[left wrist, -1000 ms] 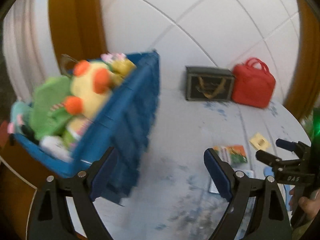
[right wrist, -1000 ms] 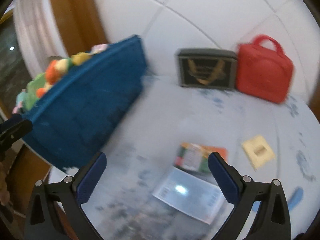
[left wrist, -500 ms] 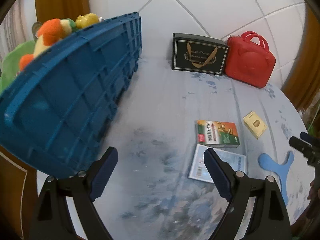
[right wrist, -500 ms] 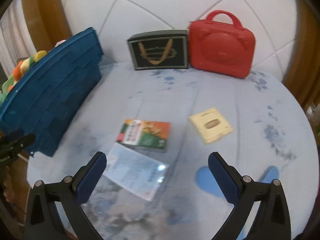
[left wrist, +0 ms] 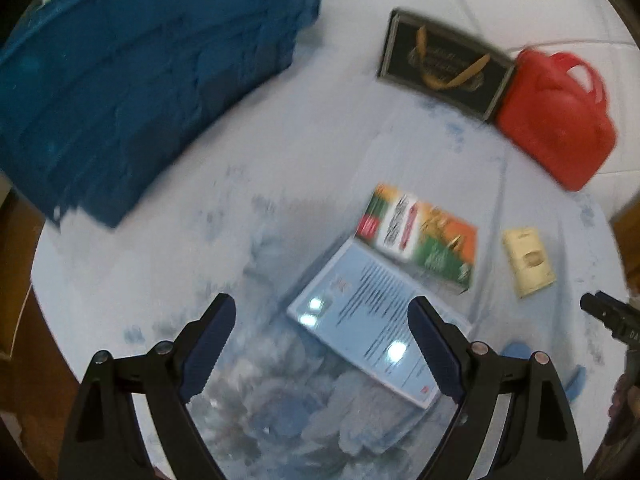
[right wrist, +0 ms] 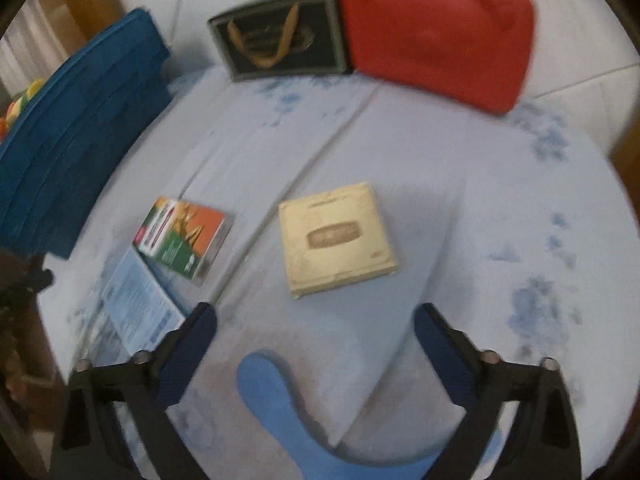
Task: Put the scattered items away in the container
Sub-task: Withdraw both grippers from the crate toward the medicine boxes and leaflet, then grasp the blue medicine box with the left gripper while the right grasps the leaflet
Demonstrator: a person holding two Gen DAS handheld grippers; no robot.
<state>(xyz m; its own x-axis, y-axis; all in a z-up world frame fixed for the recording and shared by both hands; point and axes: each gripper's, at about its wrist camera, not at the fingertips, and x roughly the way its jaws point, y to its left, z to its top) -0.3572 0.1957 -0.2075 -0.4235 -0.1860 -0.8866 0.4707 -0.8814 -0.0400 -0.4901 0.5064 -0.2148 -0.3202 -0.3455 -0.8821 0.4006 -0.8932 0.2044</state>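
- My left tool (left wrist: 320,344) hangs over the counter (left wrist: 192,264), jaws apart, nothing between the pads; the pale blue leaflet (left wrist: 372,320) lies flat just ahead of them.
- My right tool (right wrist: 316,344) has jaws apart too; they have just been closing a bit, nothing clamped. A blue curved piece (right wrist: 280,408) lies on the counter between and below the fingers, not touched as far as I can tell, view is blurred.
- Cream flat box (right wrist: 338,238) lies flat just ahead of the right tool, apart from the pads.
- Orange-green box (left wrist: 420,236) lies flat, its near edge touching or overlapping the far end of the leaflet.
- Blue crate (left wrist: 132,92) stands at the counter's left edge, well apart from the loose items; soft toys peek over its rim in the right wrist view.
- Black gift bag (right wrist: 280,40) and red case (right wrist: 436,32) stand side by side, touching, at the far end against the white wall.
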